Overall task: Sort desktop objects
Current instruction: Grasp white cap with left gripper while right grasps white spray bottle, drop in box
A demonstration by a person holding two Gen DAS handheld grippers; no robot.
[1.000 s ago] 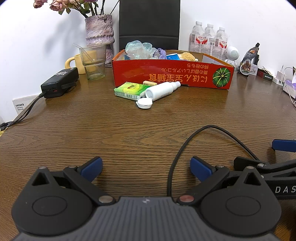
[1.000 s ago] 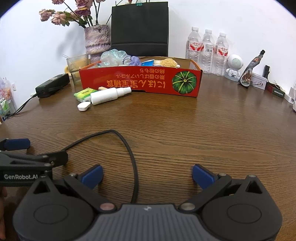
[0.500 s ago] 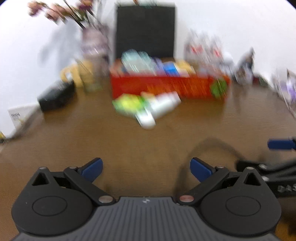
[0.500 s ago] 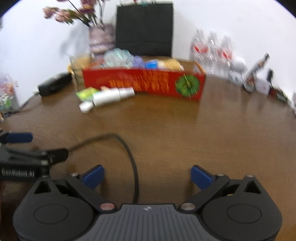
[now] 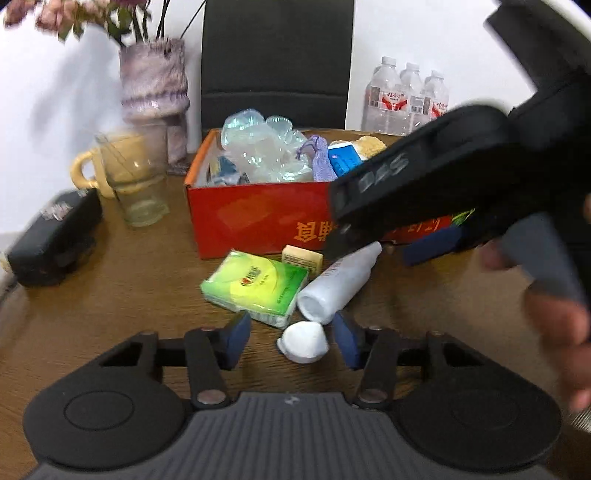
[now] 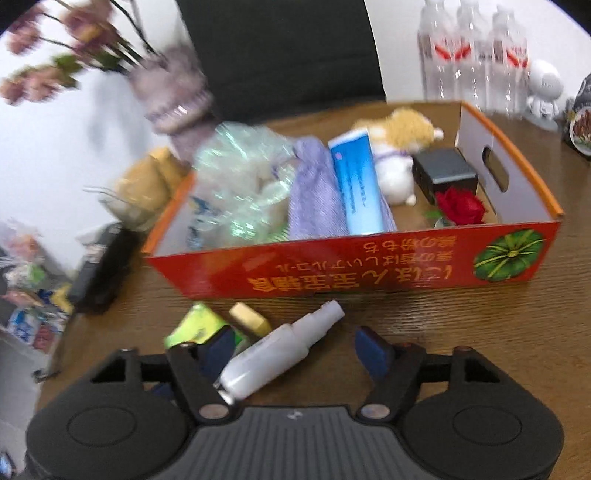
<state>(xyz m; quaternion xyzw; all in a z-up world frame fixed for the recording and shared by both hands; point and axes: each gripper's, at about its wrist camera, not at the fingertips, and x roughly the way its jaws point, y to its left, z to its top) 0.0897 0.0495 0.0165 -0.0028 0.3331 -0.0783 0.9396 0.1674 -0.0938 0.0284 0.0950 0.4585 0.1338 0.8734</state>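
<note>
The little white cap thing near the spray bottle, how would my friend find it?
Find the red box. In front of it lie a green tissue pack and a white spray bottle. The white cap sits nearest the left tool: small, round, dome-shaped.

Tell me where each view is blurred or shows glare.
Left wrist view: flowers and power bank smeared; right tongs' body and hand blurred; tissue pack fairly sharp. Right wrist view: vase and left-edge clutter streaked; soft glare on red box front; spray bottle readable.
</note>
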